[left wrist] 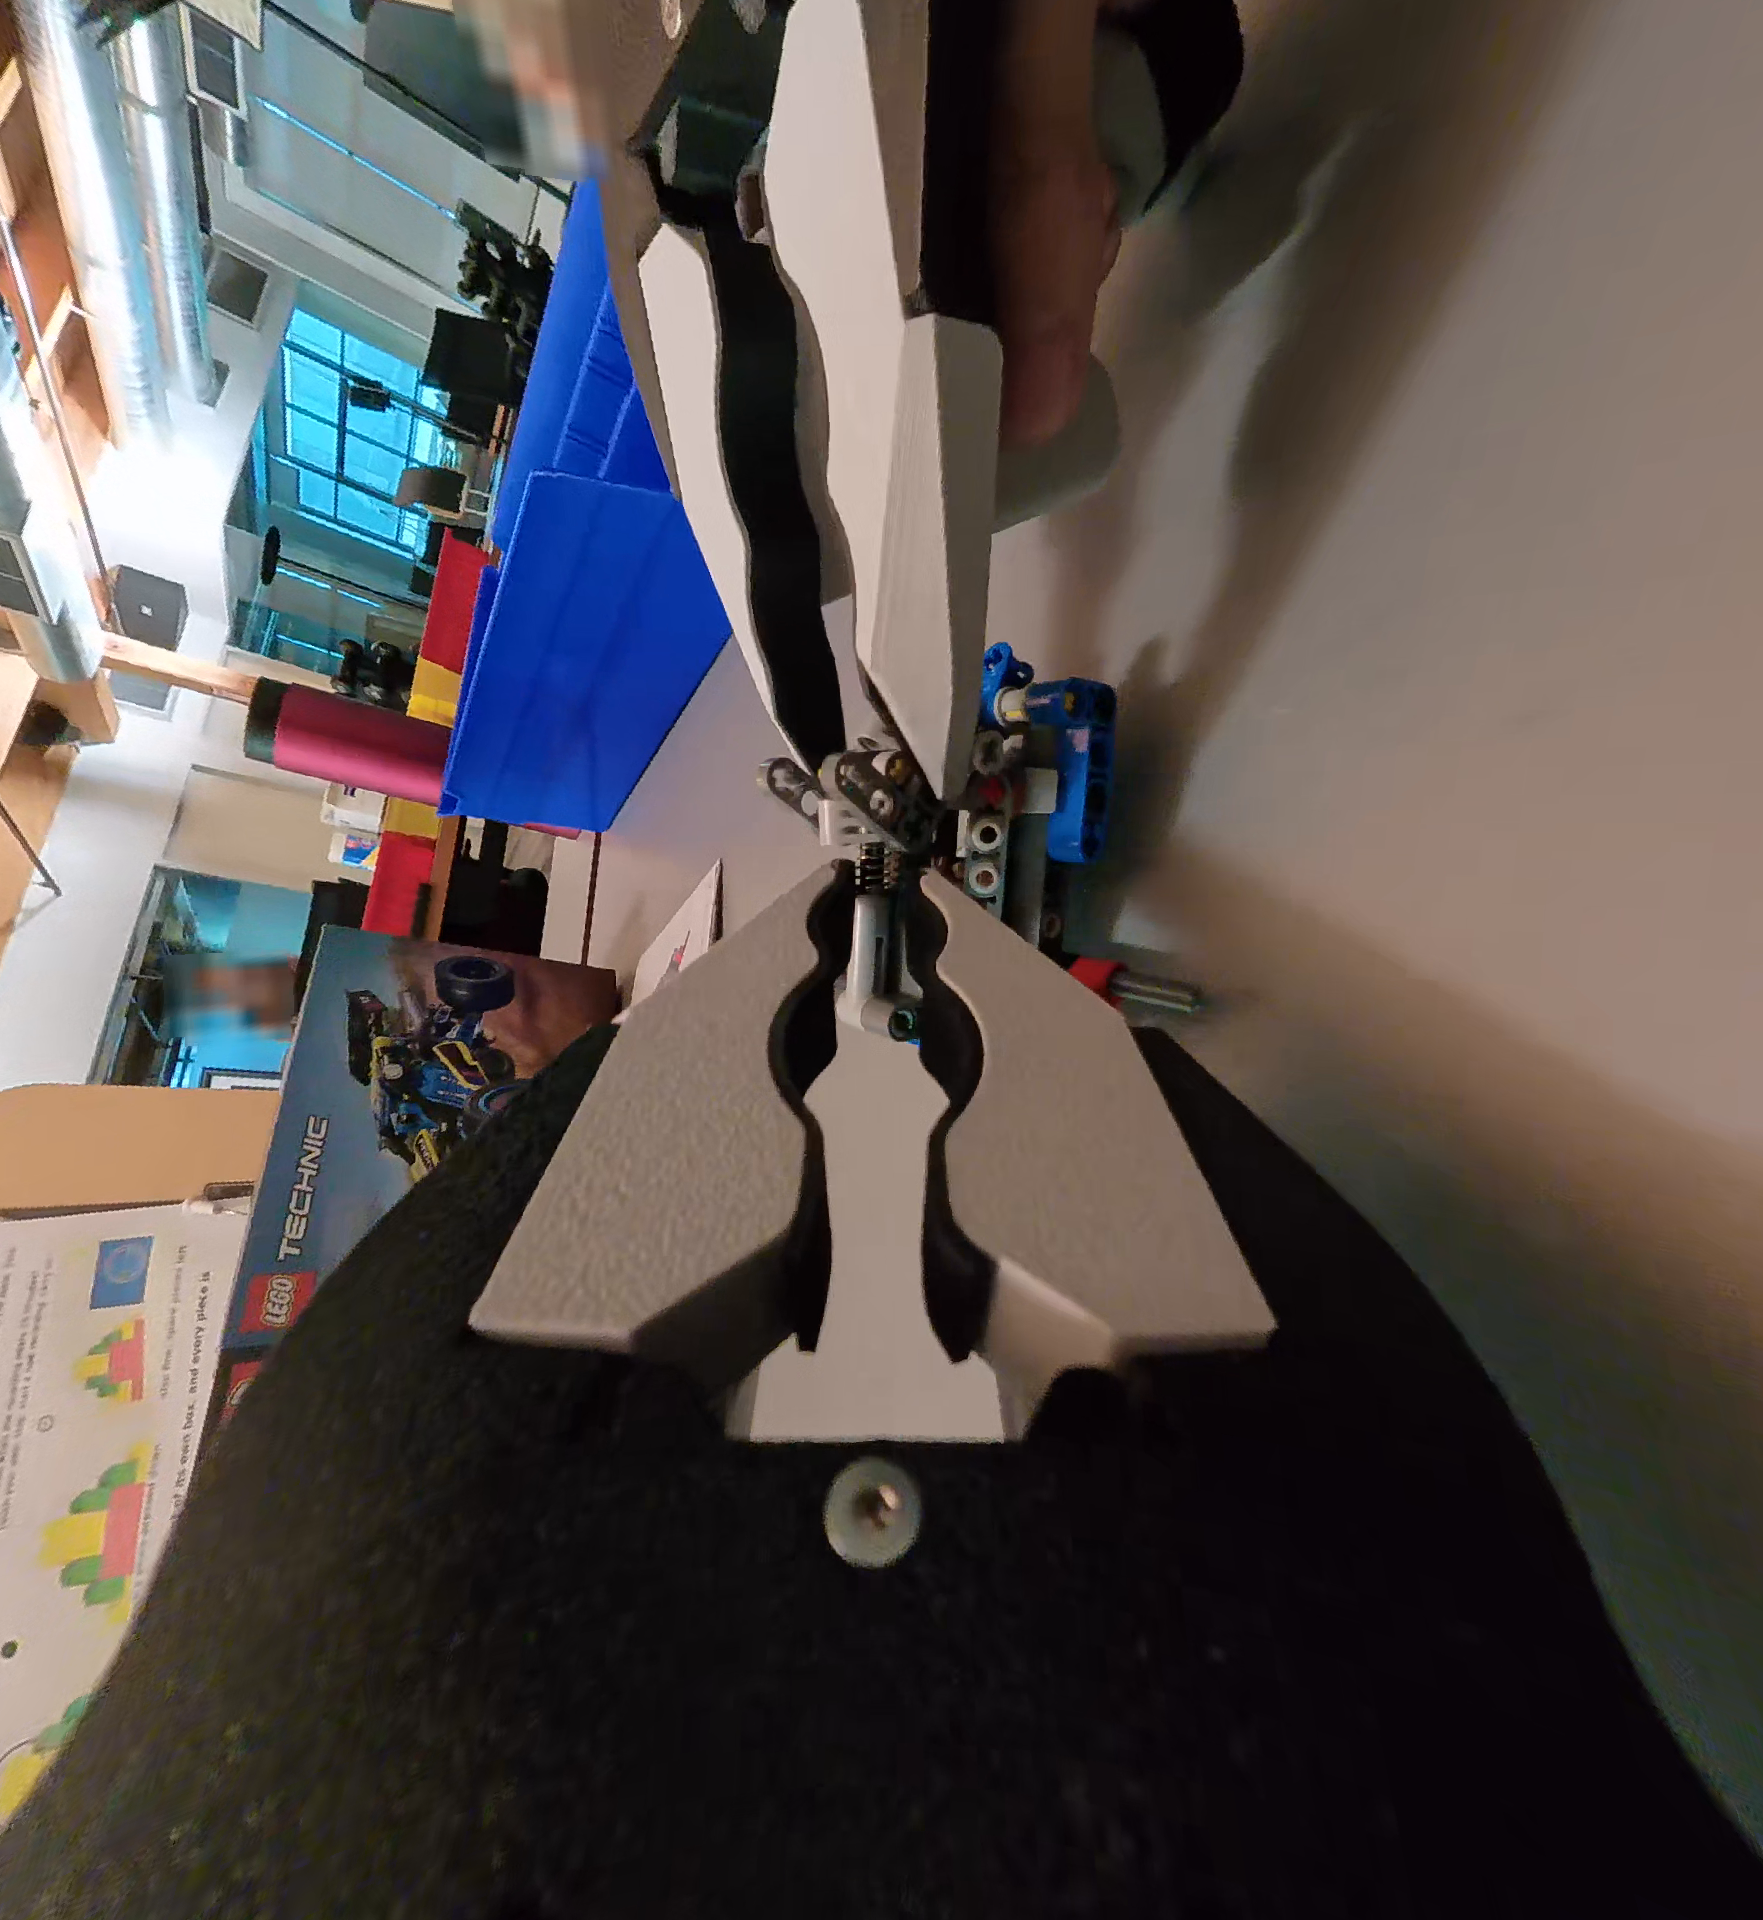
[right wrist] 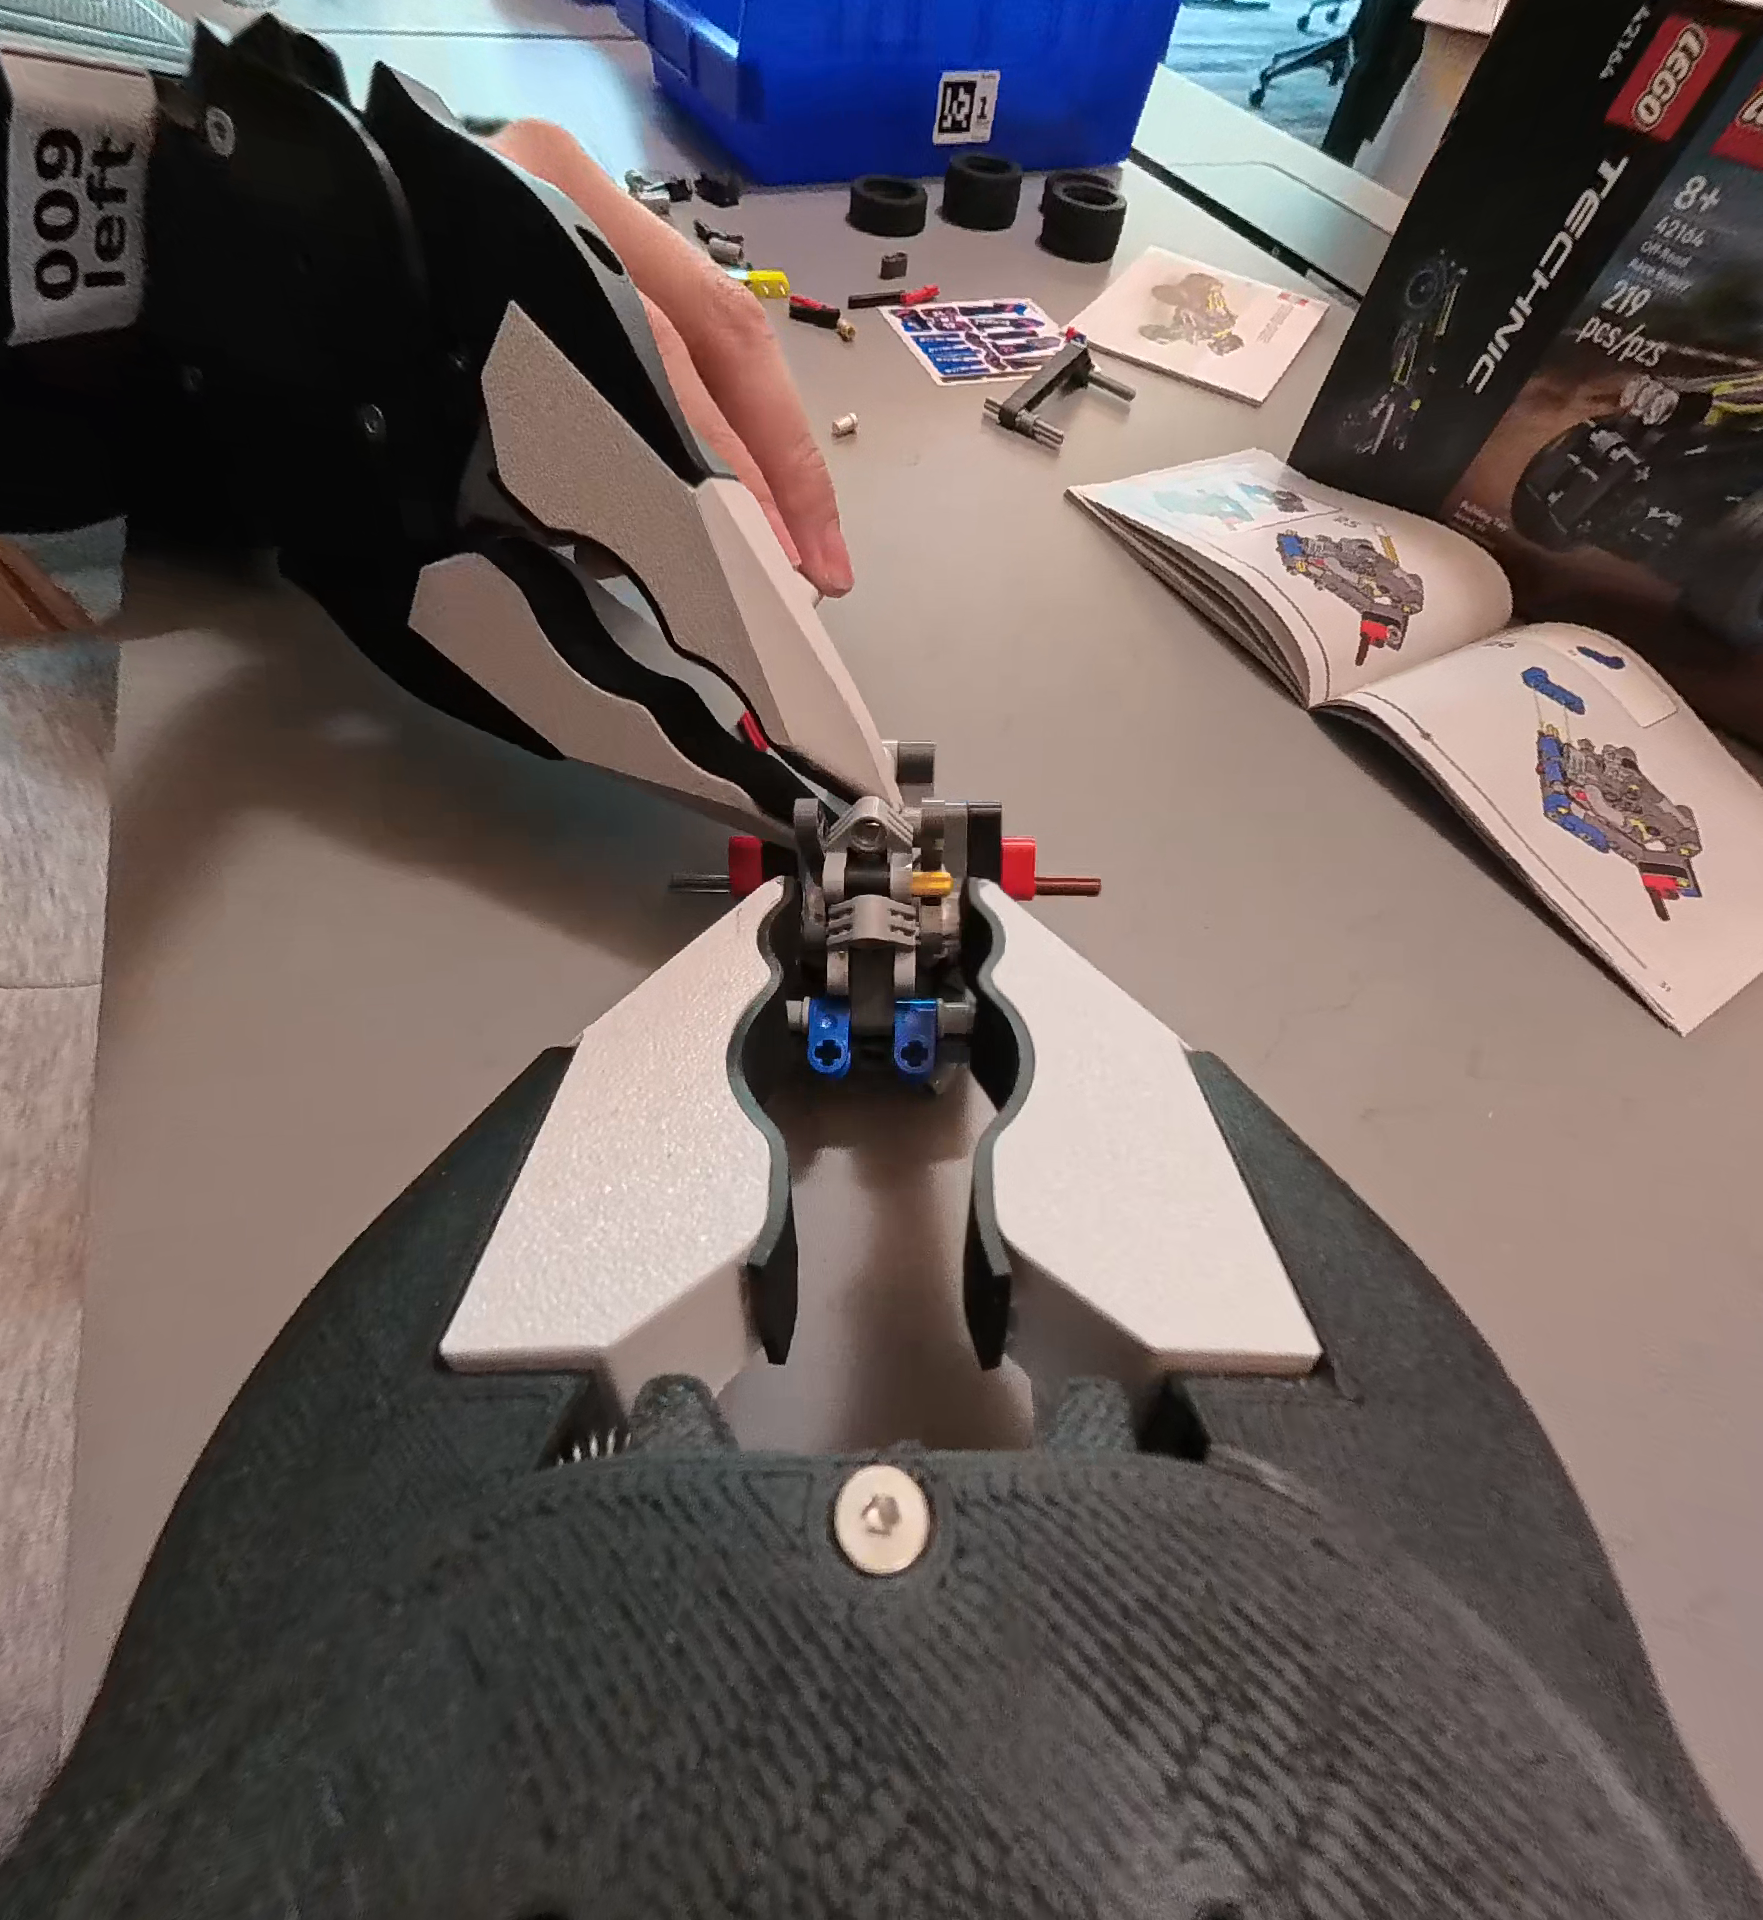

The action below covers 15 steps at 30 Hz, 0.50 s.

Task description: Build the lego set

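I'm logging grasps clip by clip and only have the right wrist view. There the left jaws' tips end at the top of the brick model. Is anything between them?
Observer: Yes. The left wrist view shows a light grey strut between the left gripper's jaws, which are closed in on it from both sides.
Operator: A plain strut?
Observer: No. A dark coil spring sits at its end toward the model.
Operator: Is there anything out of my frame near the blue bin?
Observer: A magenta bottle is right beside the blue bin.
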Motion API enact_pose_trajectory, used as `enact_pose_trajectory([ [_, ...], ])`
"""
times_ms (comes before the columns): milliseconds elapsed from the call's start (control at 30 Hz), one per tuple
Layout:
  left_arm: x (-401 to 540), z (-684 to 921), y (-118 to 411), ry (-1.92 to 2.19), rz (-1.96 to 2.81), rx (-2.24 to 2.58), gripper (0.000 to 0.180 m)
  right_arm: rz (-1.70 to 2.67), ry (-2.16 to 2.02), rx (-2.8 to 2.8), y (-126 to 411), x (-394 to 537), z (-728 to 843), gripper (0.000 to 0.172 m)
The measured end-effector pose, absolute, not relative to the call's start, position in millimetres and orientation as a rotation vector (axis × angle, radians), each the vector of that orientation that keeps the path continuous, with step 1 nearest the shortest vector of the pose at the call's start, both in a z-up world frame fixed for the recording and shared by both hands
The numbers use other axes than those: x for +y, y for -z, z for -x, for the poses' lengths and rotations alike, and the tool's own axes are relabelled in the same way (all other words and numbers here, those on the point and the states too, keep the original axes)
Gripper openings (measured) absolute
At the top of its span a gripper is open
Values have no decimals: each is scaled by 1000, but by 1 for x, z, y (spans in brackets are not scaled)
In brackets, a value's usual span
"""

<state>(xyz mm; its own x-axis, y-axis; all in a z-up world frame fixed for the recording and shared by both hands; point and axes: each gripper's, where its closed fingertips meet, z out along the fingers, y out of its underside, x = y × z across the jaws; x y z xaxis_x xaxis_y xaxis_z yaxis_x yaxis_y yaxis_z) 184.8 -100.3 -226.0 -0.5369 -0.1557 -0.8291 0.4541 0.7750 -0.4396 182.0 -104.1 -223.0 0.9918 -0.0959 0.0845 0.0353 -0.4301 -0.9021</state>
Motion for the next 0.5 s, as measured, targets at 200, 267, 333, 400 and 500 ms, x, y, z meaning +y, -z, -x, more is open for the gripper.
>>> enact_pose_trajectory([
  [200,-103,-181,230,780,-251,2012,6,2046,146,18,228,-107,-179,29],
  [267,-103,-181,230,765,-257,2016,6,2056,144,18,230,-107,-179,26],
  [333,-103,-181,231,724,-295,2006,8,2075,140,17,233,-108,-178,26],
  [400,-103,-183,228,643,-369,1957,14,2083,136,15,234,-108,-178,25],
  [500,-106,-183,226,534,-502,1920,24,2083,134,7,234,-107,-177,25],
])
